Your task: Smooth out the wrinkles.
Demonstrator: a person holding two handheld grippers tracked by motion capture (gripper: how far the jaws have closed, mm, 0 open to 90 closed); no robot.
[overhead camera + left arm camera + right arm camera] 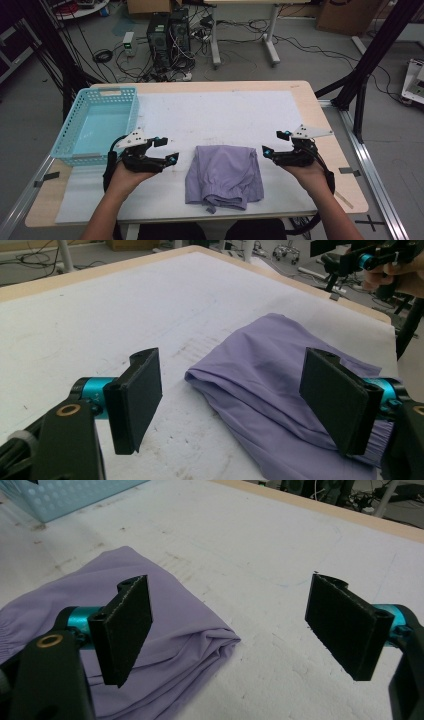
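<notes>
A folded lilac garment with an elastic waistband lies on the white mat near the table's front edge. It also fills the right half of the left gripper view and the lower left of the right gripper view. My left gripper hovers just left of the cloth, jaws open and empty. On the other side of the cloth my right gripper is held the same way, open with nothing between its pads. Neither touches the cloth.
A light blue plastic basket, with nothing in it, stands at the table's left side behind my left hand. The white mat covers most of the wooden tabletop. Computer towers and cables sit on the floor beyond the far edge.
</notes>
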